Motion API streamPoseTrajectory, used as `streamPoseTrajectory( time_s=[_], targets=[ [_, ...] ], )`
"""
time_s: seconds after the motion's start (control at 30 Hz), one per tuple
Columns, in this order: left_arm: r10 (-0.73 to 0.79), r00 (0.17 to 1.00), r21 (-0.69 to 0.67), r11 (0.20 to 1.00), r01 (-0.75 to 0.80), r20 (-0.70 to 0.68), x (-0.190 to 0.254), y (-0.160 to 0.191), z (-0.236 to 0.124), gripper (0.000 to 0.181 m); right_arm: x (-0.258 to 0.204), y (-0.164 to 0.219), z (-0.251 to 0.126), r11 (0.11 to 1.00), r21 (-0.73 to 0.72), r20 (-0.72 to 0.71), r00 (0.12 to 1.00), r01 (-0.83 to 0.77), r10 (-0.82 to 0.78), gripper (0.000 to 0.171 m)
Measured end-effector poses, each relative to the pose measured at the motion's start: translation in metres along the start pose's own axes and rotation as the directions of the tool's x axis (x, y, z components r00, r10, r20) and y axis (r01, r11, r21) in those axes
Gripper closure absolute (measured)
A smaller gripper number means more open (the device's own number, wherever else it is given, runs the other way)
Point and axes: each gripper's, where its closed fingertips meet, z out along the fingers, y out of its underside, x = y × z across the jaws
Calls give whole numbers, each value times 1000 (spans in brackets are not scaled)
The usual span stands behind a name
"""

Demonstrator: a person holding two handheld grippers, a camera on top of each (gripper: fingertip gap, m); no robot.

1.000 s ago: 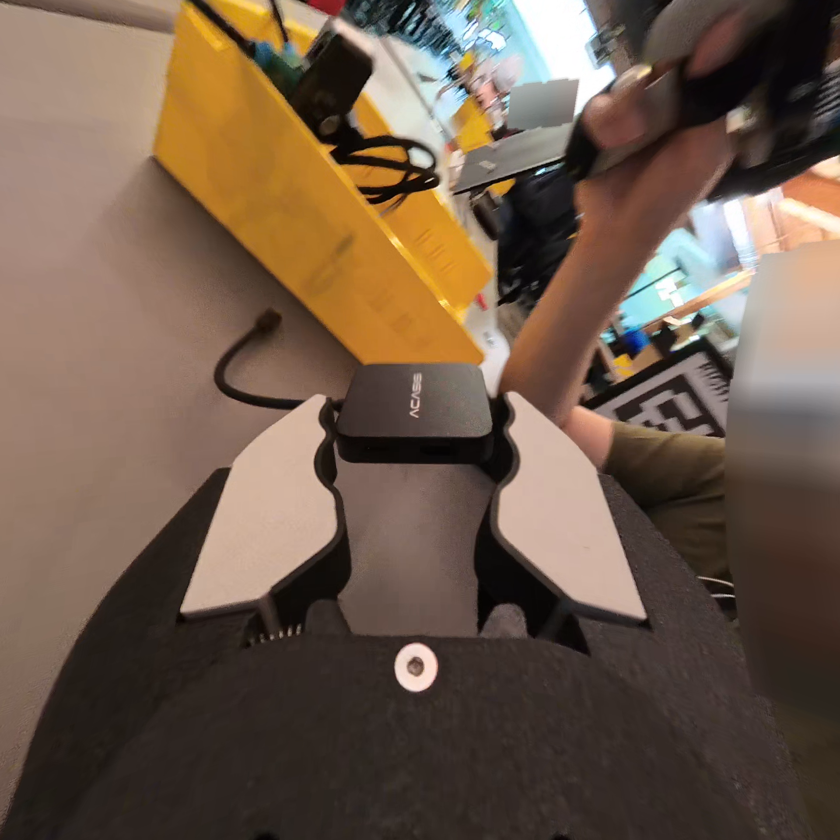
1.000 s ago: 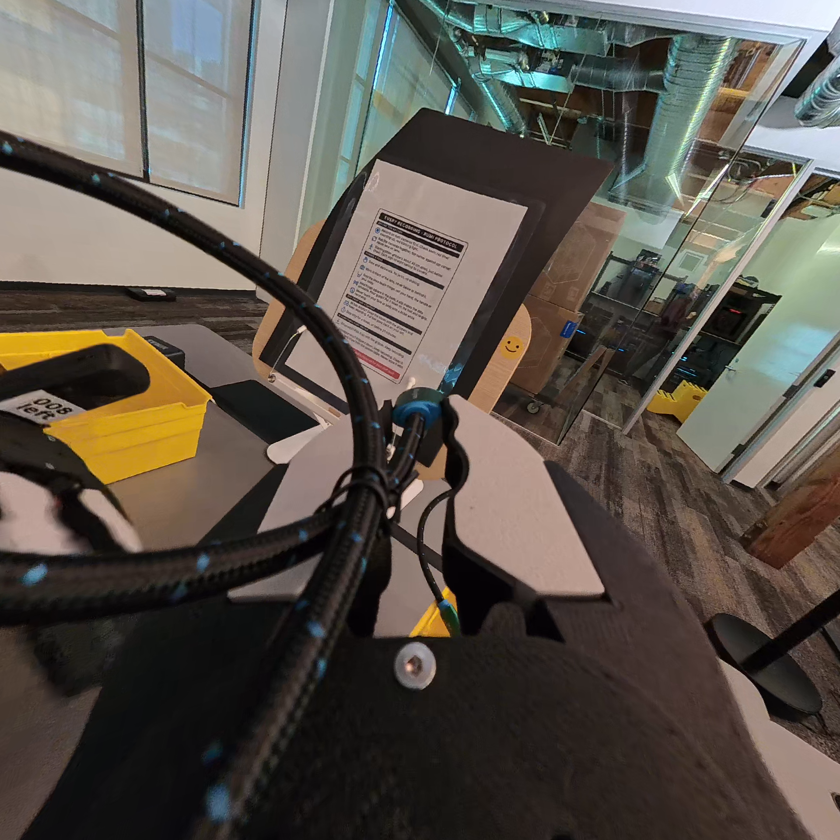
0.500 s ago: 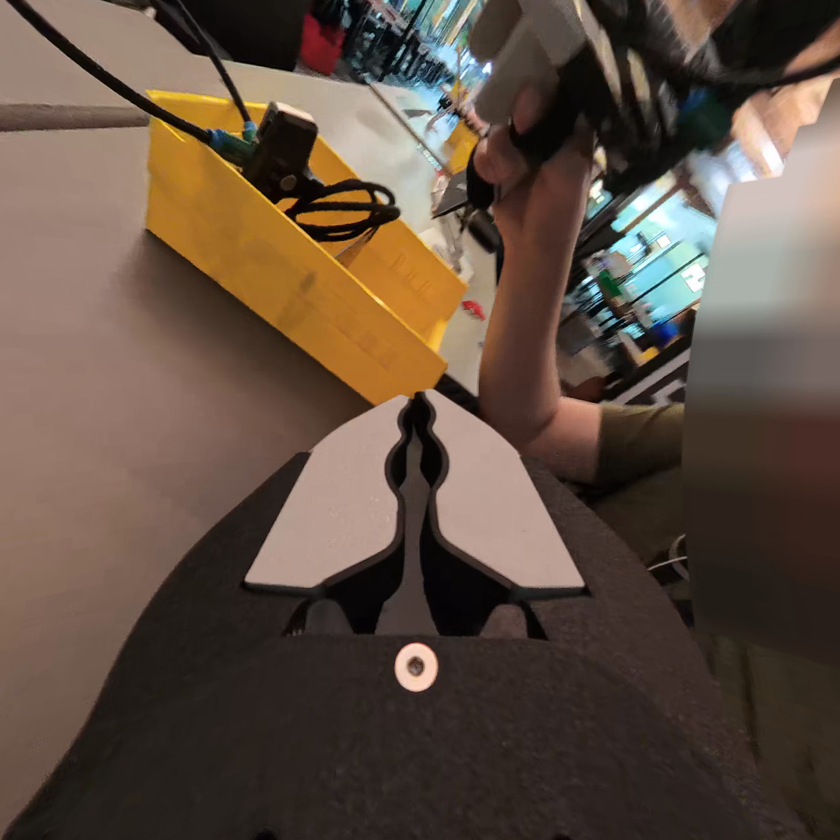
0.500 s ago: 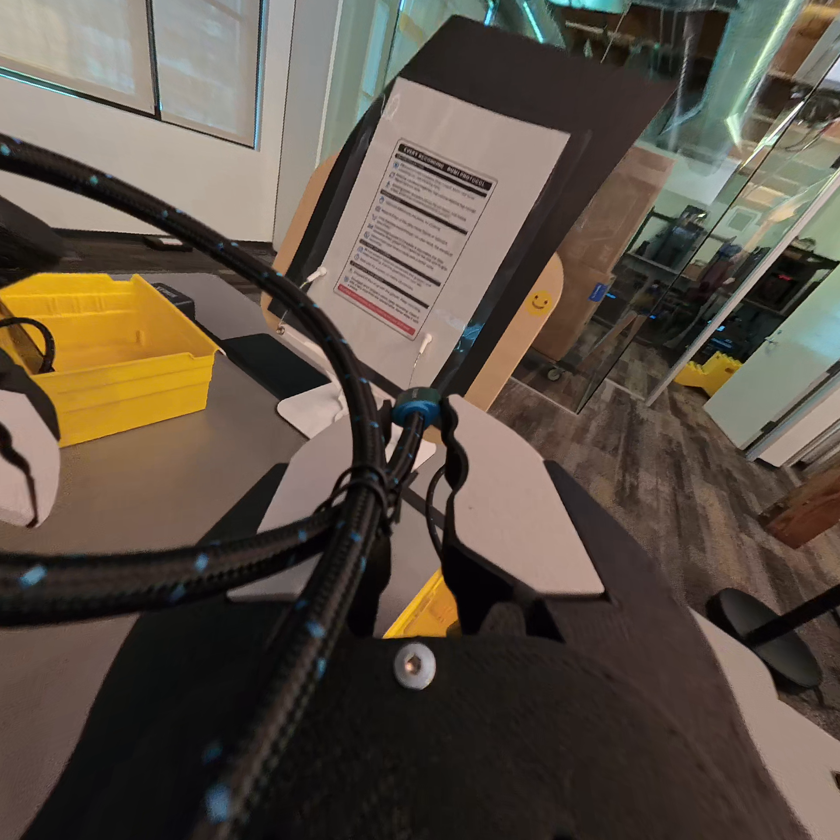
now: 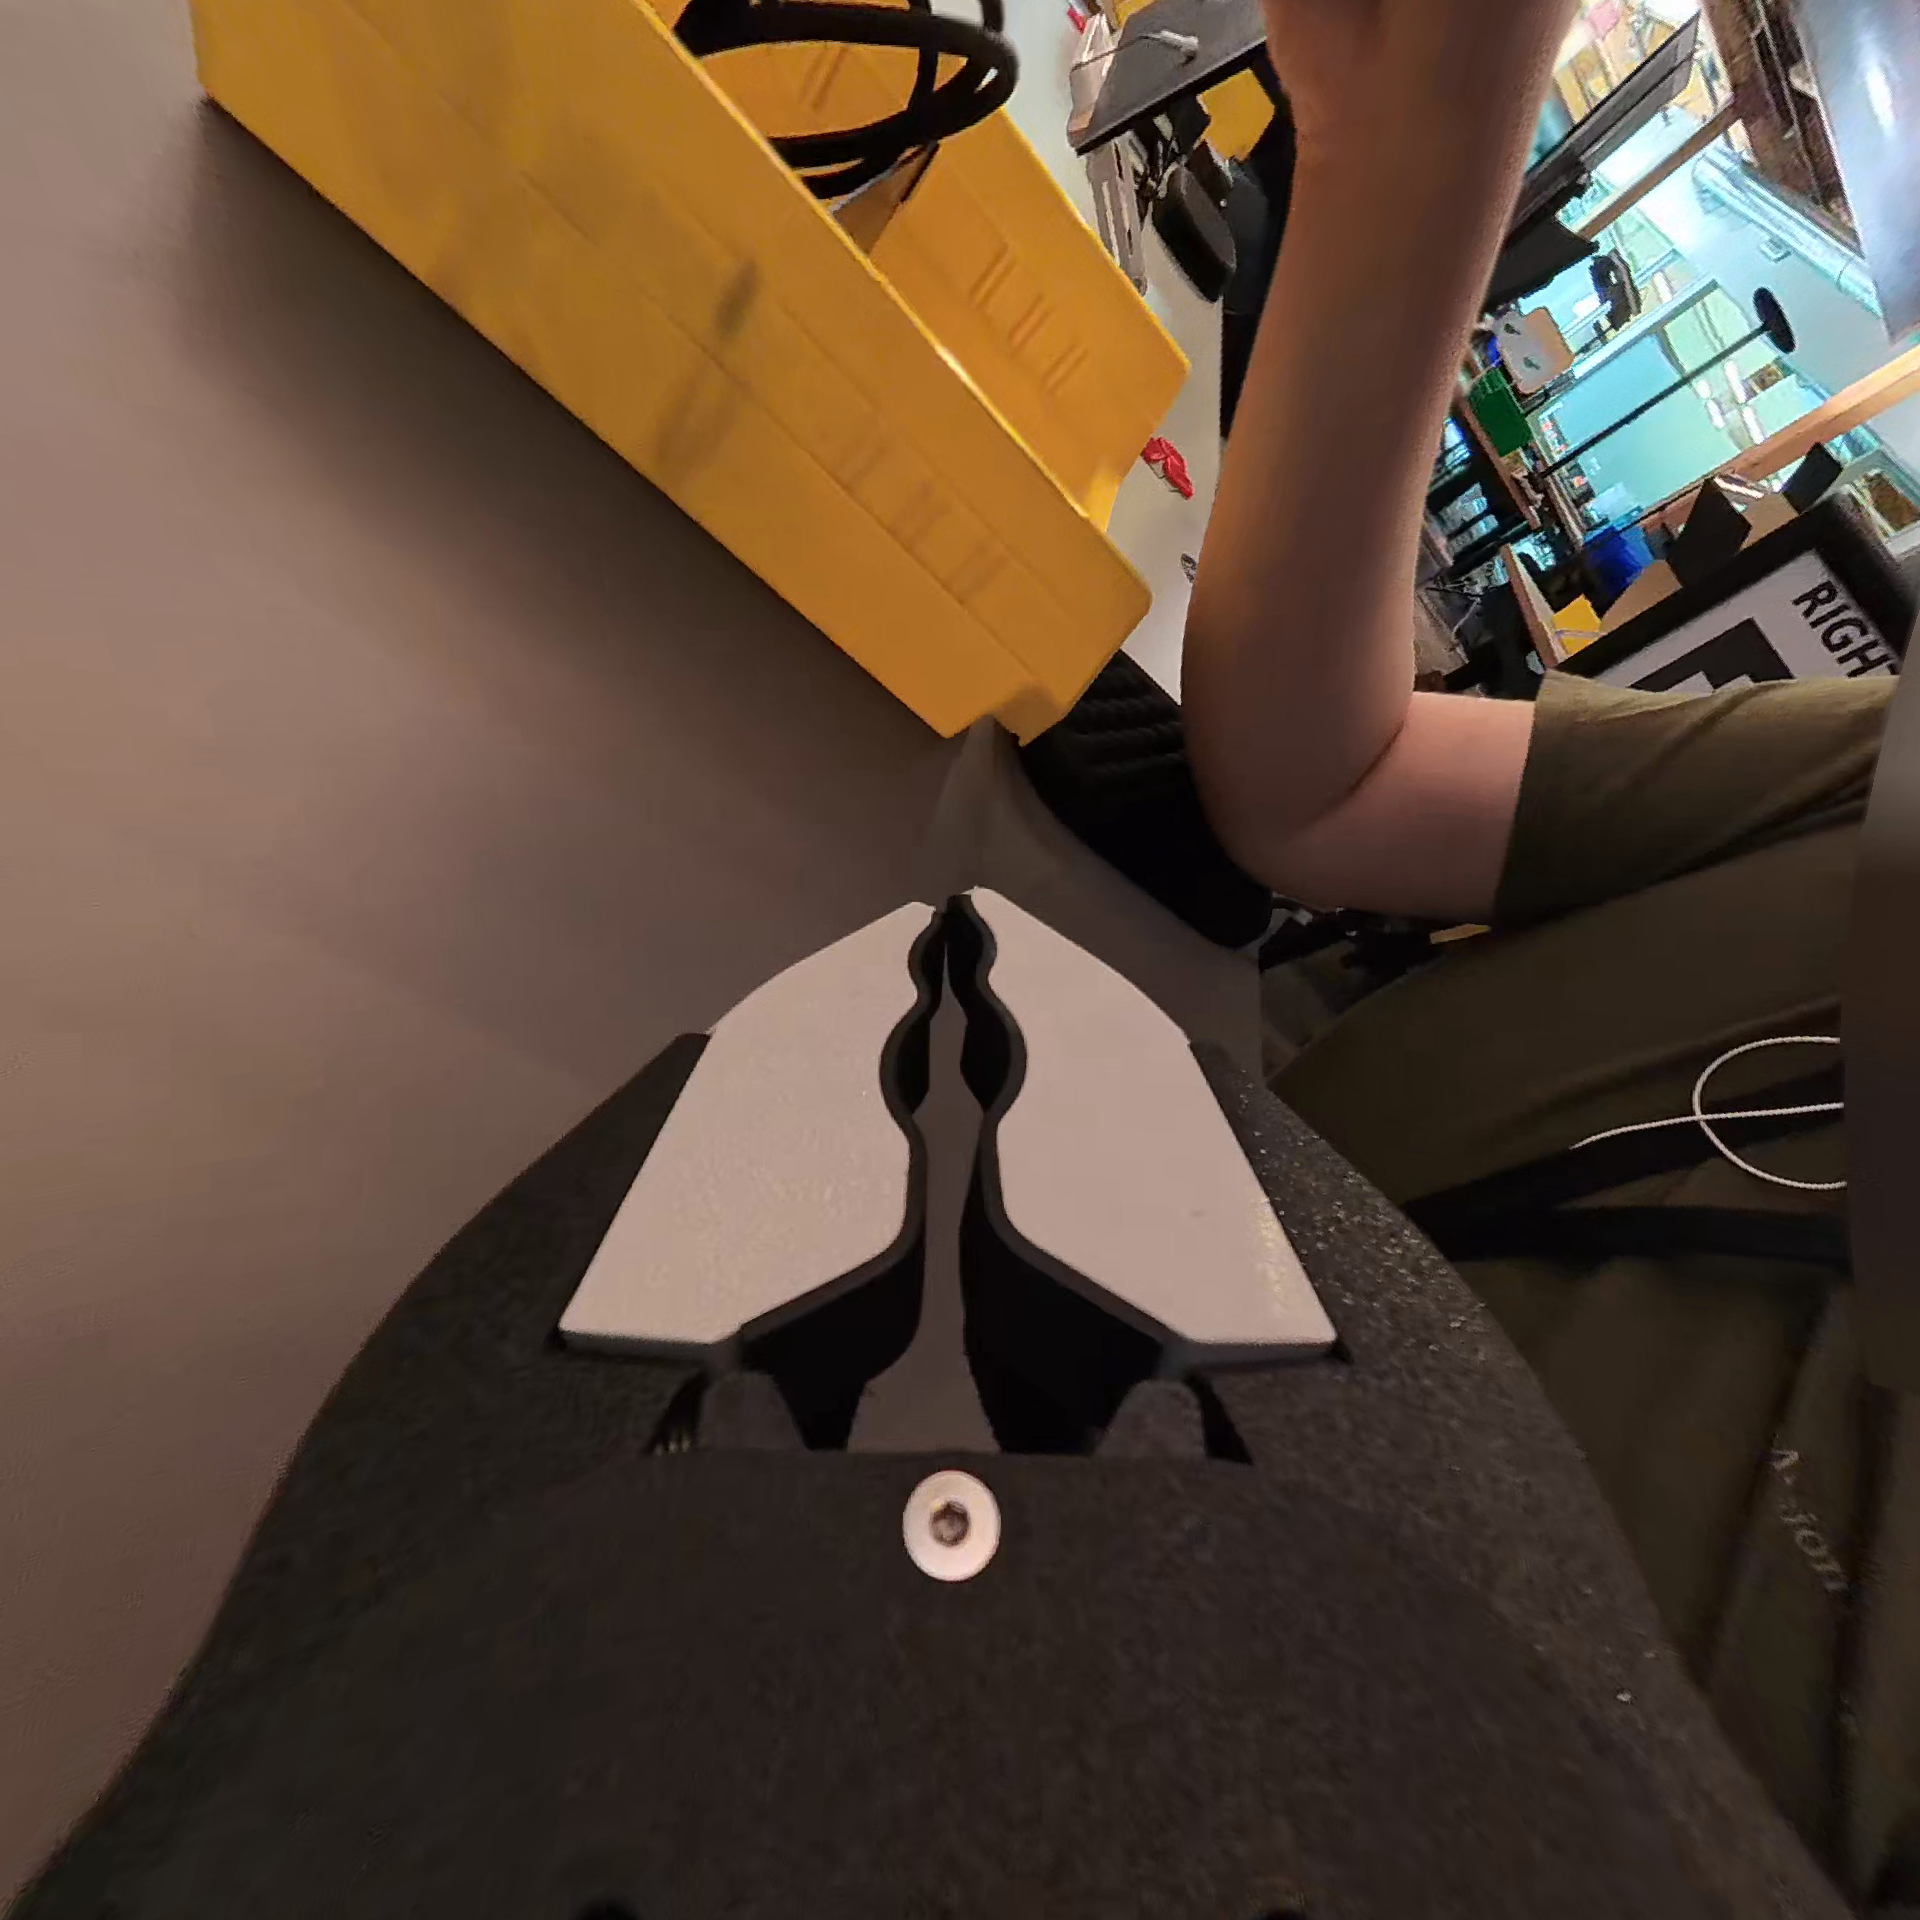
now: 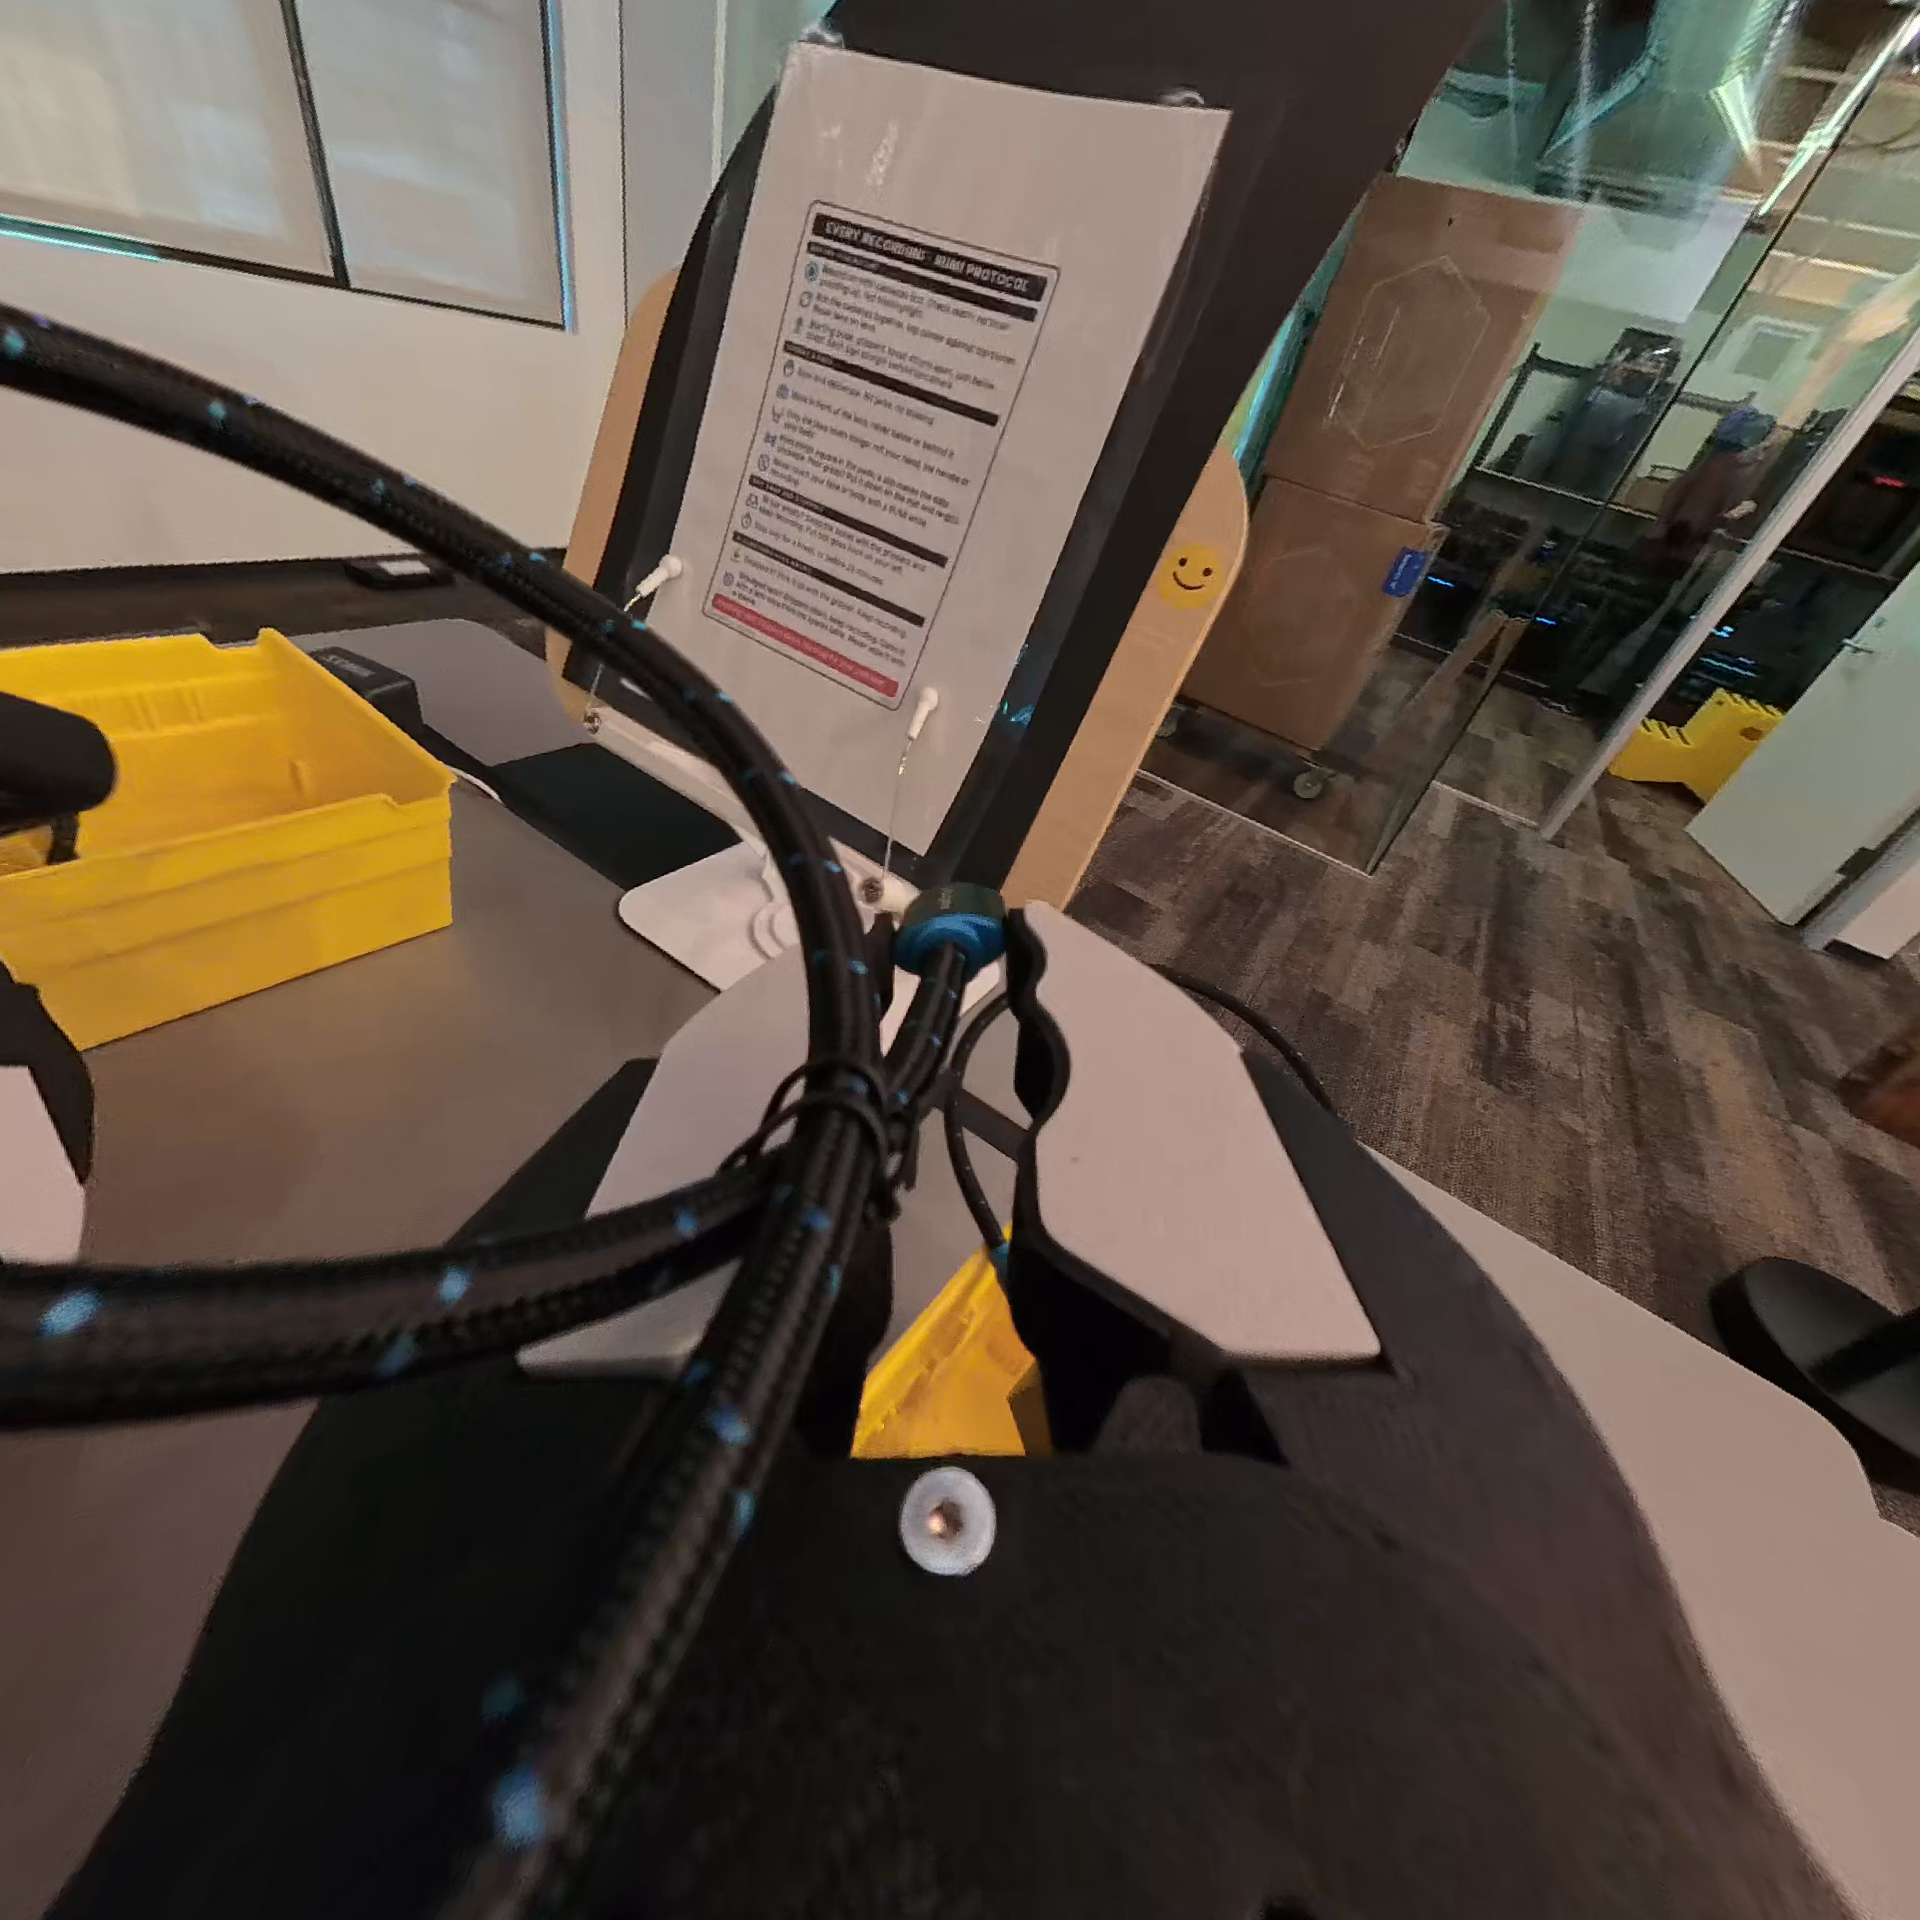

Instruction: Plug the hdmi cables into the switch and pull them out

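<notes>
My left gripper point(image 5: 951, 906) is shut and empty, low over the grey table point(image 5: 364, 831). The switch is not in view. A coil of black cable point(image 5: 883, 94) lies in a yellow bin point(image 5: 727, 343) beyond the gripper. My right gripper point(image 6: 956, 945) is shut on the plug end of an HDMI cable, at its blue collar point(image 6: 948, 928). The black braided HDMI cable point(image 6: 623, 665) with blue flecks loops back over the left finger and hides most of it. A thin tie point(image 6: 842, 1091) binds the loop.
A person's bare forearm point(image 5: 1340, 520) and olive sleeve stand right of the left gripper. In the right wrist view a yellow bin point(image 6: 239, 831) sits on the table at left, another bin point(image 6: 945, 1361) lies below the fingers, and a stand with a printed sheet point(image 6: 935, 436) rises ahead. The tips of one gripper are about 25 centimeters away from the tips of the other.
The left jaws stood open around the black switch a second ago; they have closed empty and the switch is out of view. The right gripper still holds the cable and has shifted slightly.
</notes>
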Motion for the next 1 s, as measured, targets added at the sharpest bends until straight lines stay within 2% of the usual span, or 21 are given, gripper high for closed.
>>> streamPoseTrajectory(
  time_s=[0.23,0.7,0.87,1.0],
  targets=[
    [72,997,16,997,-72,18,12,-4,-5,181,1,-2,-4,1000,9,-3,1000,-8,8,150],
    [117,993,-2,993,-117,26,16,-1,-4,178,-3,-4,-3,1000,6,10,1000,9,-9,150],
    [204,975,-24,979,-203,86,17,1,-2,175,-4,-11,-5,999,27,10,1000,19,-20,150],
    [338,923,26,937,-348,182,34,-1,-6,170,-5,-20,-9,998,52,-4,999,42,-42,150]
  ],
)
